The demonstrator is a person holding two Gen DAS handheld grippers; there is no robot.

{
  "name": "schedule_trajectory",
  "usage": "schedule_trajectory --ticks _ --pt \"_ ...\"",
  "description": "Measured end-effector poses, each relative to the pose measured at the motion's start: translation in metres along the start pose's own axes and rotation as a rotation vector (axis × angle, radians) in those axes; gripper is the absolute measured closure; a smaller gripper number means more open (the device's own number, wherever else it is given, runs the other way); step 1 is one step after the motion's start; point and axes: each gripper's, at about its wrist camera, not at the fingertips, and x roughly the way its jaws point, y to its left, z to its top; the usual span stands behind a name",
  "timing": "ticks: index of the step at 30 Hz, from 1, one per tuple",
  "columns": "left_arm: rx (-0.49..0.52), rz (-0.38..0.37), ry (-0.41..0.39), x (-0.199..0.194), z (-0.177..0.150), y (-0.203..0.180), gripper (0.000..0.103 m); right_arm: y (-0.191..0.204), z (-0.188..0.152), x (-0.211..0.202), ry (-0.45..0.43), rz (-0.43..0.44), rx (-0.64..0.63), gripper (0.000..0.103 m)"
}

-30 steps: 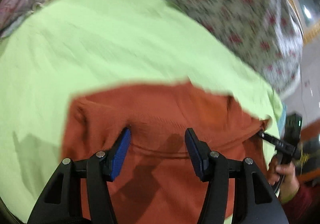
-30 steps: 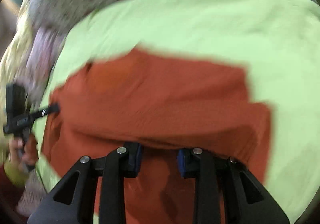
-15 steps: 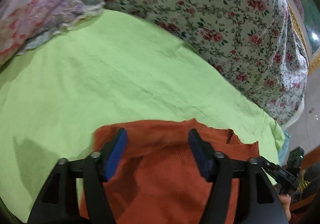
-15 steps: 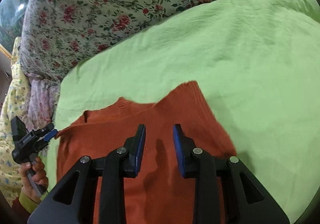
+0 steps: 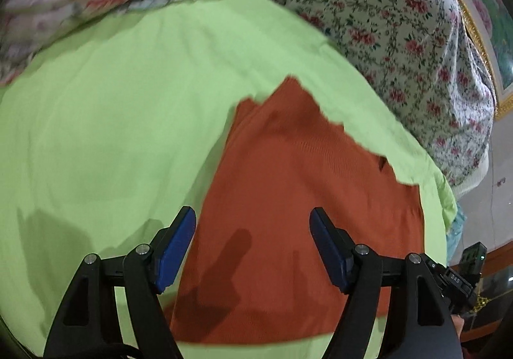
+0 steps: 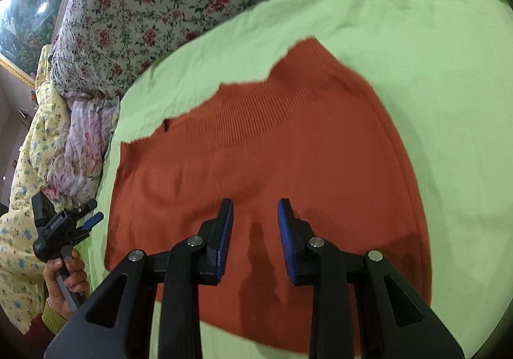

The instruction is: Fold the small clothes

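Observation:
A rust-orange knit garment (image 5: 298, 198) lies flat on a light green sheet (image 5: 112, 118); it also shows in the right wrist view (image 6: 272, 150). My left gripper (image 5: 253, 230) is open and empty, held above the garment's left edge. My right gripper (image 6: 255, 221) is open and empty, above the garment's near middle. The left gripper also shows at the left of the right wrist view (image 6: 64, 224), beside the garment's left edge. The right gripper's body shows at the lower right of the left wrist view (image 5: 461, 275).
The green sheet (image 6: 433, 54) covers a bed. A floral quilt (image 5: 400, 6) lies behind it, also in the right wrist view (image 6: 144, 6). A pink floral cloth (image 6: 86, 141) and a yellow print cloth (image 6: 29, 166) lie at the left. Floor shows at the far right (image 5: 493, 173).
Both grippers have pulled back from the garment and risen. The right gripper's jaws have opened wider. The garment now lies flat, with more of it in view.

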Motion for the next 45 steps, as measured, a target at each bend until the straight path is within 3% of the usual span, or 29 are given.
schedule_trajectory --ticks 12,15,24,33,40,41,43,45 --pt "-0.037 -0.018 0.063 -0.029 -0.072 0.024 0.027 -0.006 -0.052 -0.023 0.025 -0.023 0.066 0.071" --pt "-0.045 -0.022 0.079 -0.030 -0.080 0.028 0.025 -0.001 -0.066 -0.027 0.028 -0.027 0.046 0.064" --pt "-0.155 -0.059 0.149 -0.016 -0.104 0.046 0.024 0.009 -0.095 -0.025 0.078 -0.023 0.025 0.063" --pt "-0.238 -0.091 0.048 0.005 -0.082 0.046 0.024 0.013 -0.095 -0.025 0.092 -0.022 0.003 0.062" --pt "-0.225 -0.035 -0.014 0.026 -0.062 0.027 0.021 0.012 -0.091 -0.026 0.090 -0.017 0.006 0.062" --pt "-0.205 -0.040 -0.019 0.028 -0.060 0.022 0.025 0.011 -0.089 -0.026 0.088 -0.016 0.008 0.062" --pt "-0.161 -0.033 -0.011 0.031 -0.056 0.014 0.062 0.009 -0.086 -0.028 0.082 -0.011 0.016 0.062" --pt "-0.122 -0.042 0.003 0.034 -0.053 0.007 0.081 0.005 -0.083 -0.028 0.077 -0.008 0.021 0.062"
